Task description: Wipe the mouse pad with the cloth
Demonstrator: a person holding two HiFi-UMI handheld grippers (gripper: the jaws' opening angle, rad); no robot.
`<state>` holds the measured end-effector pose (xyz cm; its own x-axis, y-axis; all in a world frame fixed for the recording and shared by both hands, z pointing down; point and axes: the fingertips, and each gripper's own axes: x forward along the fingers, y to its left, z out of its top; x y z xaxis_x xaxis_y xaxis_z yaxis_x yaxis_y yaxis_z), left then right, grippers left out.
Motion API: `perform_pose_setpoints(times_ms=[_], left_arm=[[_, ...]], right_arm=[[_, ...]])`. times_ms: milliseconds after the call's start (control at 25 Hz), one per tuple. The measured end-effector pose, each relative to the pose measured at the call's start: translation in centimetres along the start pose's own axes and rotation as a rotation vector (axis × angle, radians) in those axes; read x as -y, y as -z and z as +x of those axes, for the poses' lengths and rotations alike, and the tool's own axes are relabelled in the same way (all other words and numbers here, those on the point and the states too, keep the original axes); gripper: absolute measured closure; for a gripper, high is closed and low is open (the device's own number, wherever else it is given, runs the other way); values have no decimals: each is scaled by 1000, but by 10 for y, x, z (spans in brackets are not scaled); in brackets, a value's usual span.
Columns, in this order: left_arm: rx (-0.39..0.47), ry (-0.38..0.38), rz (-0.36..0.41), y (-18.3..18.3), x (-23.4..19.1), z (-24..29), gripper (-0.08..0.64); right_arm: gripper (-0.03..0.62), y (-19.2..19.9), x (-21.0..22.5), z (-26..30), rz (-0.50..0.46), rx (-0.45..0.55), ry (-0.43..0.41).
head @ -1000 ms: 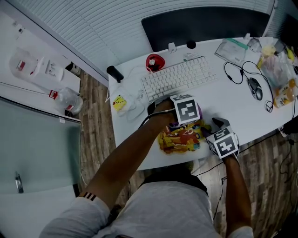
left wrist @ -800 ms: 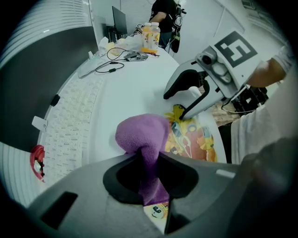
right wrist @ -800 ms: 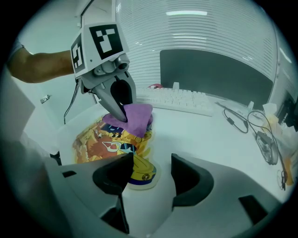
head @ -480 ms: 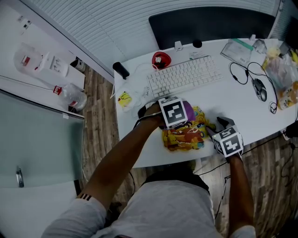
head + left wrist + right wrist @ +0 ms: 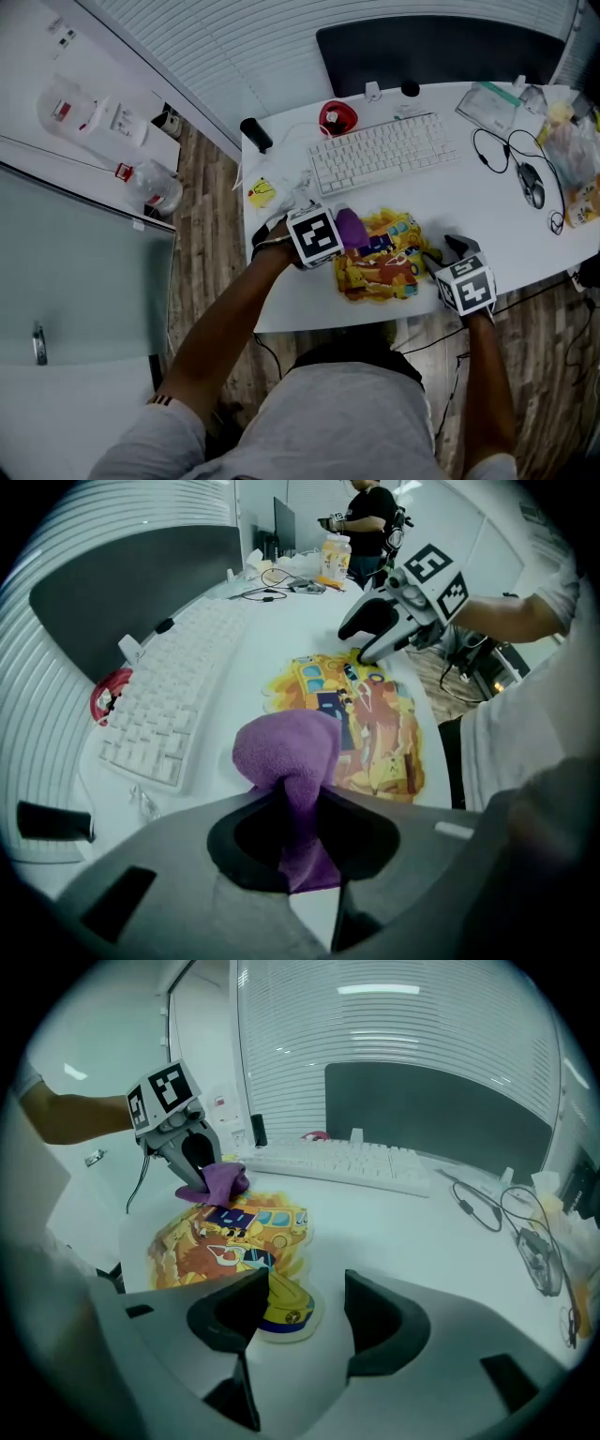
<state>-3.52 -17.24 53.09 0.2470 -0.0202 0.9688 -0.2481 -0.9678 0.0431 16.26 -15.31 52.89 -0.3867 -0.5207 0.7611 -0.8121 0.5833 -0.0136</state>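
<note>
White desk (image 5: pixel 469 220) by a slatted wall, with a dark panel (image 5: pixel 441 52) behind it and wood flooring either side. On the desk: a white keyboard (image 5: pixel 384 152), a red round item (image 5: pixel 337 119) beyond the keyboard's left end, a black wired mouse (image 5: pixel 532 183) to the right, and a yellow note (image 5: pixel 262 192) near the left edge.

Mouse pad (image 5: pixel 380 255) — a cartoon-printed, irregularly cut piece in yellow, orange and blue — lies flat near the front edge of the desk, just in front of the keyboard.

Left gripper (image 5: pixel 298 808): jaws closed on the purple cloth (image 5: pixel 286 752). The cloth is pinched in a narrow fold between them and bulges out in a rounded wad past the tips. In the right gripper view the wad sits at the pad's far left corner, toward the keyboard, and appears to touch it.

Right gripper (image 5: pixel 305 1321): jaws apart, nothing clamped. It is set low at the opposite end of the pad. A rounded yellow-and-blue lobe of the pad lies on the desk between the jaws, close against the left one. In the left gripper view the tips meet the pad's edge — whether they press it down cannot be confirmed.

The two grippers face each other across the pad.
</note>
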Motion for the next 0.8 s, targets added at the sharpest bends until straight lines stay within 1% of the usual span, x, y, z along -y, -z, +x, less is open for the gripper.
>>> perform_pose_setpoints(times_ms=[160, 280, 400, 600, 800], left_arm=[[12, -24, -29, 15, -4, -10, 477], [32, -61, -20, 15, -7, -19, 477], [39, -40, -33, 12, 4, -23, 477], [75, -45, 7, -19, 15, -29, 477], [128, -13, 39, -56, 31, -25, 476]], right_arm=[[374, -1, 0, 0, 0, 3, -2], [374, -1, 0, 0, 1, 6, -5], [374, -1, 0, 0, 0, 11, -8], [374, -2, 1, -3, -25, 11, 9], [374, -2, 13, -14, -11, 21, 35]])
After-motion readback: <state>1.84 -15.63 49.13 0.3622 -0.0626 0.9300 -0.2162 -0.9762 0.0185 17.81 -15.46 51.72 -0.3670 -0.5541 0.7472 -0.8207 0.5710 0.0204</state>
